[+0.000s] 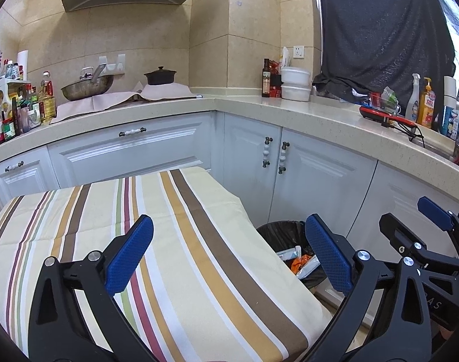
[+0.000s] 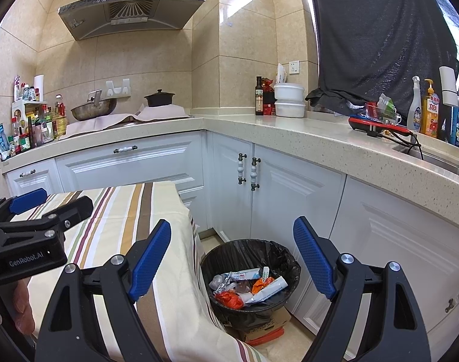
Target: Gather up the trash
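Right now your left claw (image 1: 229, 259) hangs over the striped cloth (image 1: 181, 271) on the desk (image 1: 48, 211), its blue pads (image 1: 130, 253) spread wide with nothing between them; the jaws are just finishing their opening. Its right pad stands in front of the bin's near rim in the left wrist view. Your right claw (image 2: 232, 259) is spread too, and empty, pointing down past the desk's edge toward the bin (image 2: 250, 259). From the right wrist view you see the left claw's body at the left edge, over the cloth, and part of your hand (image 2: 18, 307) below it.

Just beside the desk, on the floor, the bin stands lined with a black bag (image 2: 229, 250). The trash (image 2: 247, 286) lies inside it: white wrappers, a white tube, crumpled foil and orange and red scraps. The bin rests on a flattened carton (image 2: 268, 328), in the corner by the white cabinets (image 2: 289, 205).

Further out, the counter (image 2: 304, 132) runs round the corner. On it you have two stacked white tubs (image 2: 289, 99) and a dark bottle (image 2: 259, 96), a wok (image 2: 93, 110) and a dark pot (image 2: 160, 98) on the hob under the hood (image 2: 130, 12), jars and bottles at the far left, and spray and soap bottles near the sink at the right. A dark cloth (image 2: 380, 39) hangs over the window
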`<state>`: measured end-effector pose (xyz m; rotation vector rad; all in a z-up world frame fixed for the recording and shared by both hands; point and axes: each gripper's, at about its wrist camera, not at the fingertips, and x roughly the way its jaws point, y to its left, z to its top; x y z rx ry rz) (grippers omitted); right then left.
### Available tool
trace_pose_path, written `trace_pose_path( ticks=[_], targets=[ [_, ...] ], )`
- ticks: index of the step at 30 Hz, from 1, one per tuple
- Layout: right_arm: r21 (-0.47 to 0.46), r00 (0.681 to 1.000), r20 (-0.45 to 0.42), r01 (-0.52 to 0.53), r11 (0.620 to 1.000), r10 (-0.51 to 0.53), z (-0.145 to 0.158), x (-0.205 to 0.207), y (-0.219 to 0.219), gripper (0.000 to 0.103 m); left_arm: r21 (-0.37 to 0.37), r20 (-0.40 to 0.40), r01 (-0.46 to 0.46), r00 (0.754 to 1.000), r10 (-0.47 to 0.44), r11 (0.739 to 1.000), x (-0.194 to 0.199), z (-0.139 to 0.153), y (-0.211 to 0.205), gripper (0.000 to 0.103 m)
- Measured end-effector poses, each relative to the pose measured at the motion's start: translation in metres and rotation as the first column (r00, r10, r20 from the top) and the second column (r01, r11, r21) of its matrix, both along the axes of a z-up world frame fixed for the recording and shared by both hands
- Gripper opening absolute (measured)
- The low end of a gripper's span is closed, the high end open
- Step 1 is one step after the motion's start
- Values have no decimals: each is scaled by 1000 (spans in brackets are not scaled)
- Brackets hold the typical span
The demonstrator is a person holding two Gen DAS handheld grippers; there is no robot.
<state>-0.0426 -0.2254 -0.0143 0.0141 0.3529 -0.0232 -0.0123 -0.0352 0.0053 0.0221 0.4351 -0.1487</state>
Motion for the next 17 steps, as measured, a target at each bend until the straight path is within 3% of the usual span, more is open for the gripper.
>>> trace_pose_path(
  ticks=[10, 17],
  targets=[
    [4, 1000, -6, 5, 1000, -5, -1, 2, -2, 81, 15, 16, 11, 1000, -12, 1000, 1, -1, -4, 98],
    [5, 1000, -22, 3, 1000, -3, -6, 10, -1, 81, 3, -47, 10, 999, -10, 1000, 14, -9, 2, 98]
  ],
)
